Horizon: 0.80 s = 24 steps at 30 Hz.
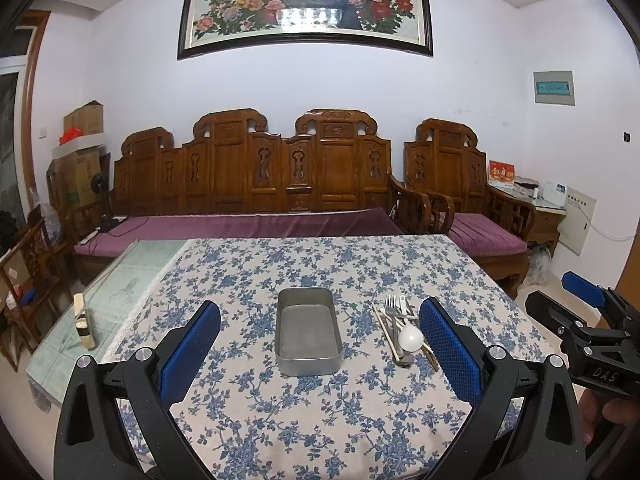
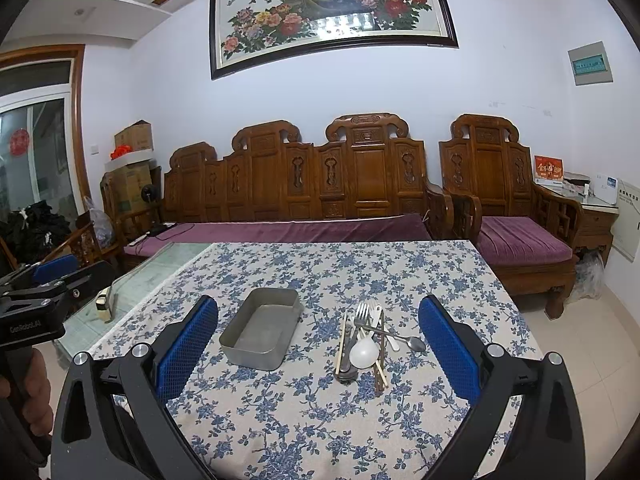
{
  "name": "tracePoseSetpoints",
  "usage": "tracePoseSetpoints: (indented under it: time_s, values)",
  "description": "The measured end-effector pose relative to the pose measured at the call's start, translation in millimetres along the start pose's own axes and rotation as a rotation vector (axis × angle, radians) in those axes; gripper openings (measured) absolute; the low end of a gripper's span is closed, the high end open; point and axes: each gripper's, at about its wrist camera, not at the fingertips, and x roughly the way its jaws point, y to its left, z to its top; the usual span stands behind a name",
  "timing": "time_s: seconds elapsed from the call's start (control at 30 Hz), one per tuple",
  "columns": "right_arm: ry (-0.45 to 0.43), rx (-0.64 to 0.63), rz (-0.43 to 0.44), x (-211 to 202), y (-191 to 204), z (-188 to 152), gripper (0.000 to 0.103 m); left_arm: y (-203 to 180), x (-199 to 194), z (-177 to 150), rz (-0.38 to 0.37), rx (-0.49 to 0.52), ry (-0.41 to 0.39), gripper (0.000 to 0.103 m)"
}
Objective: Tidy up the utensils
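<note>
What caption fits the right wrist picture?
Open right gripper hovers over a utensil pile beside an empty metal tray.

Empty grey metal tin (image 2: pixel 260 328) lies open on the surface; beside it, a crossed heap of utensils (image 2: pixel 366 346)

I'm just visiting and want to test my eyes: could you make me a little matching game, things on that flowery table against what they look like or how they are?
Things:
1. metal tray
2. plastic spoon
3. fork
4. left gripper

Descriptions:
A. white, round bowl
B. open, holding nothing
C. empty, grey
D. shiny tines pointing toward the sofa

Pairs: 1-C, 2-A, 3-D, 4-B
</note>
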Motion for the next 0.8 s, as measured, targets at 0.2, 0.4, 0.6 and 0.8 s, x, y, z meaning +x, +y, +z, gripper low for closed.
tracePoseSetpoints:
  time_s: [0.2, 0.4, 0.6, 0.8]
  values:
    - [0.0, -0.001, 0.001, -1.1, 0.4, 0.2, 0.1, 0.0, -1.1, 0.8, -0.003, 0.0, -0.006, 0.097]
    - [-0.001, 0.0, 0.0, -0.8, 0.1, -0.6, 0.1, -1.9, -2.7, 2.7, -0.004, 0.003, -0.008, 0.097]
    - [-0.002, -0.001, 0.0, -2.0, 0.1, 0.7, 0.1, -2.4, -2.9, 2.1, -0.003, 0.003, -0.01, 0.097]
    - [-0.002, 0.0, 0.0, -2.0, -0.3, 0.6, 0.1, -2.5, -2.7, 2.3, -0.002, 0.005, -0.008, 0.097]
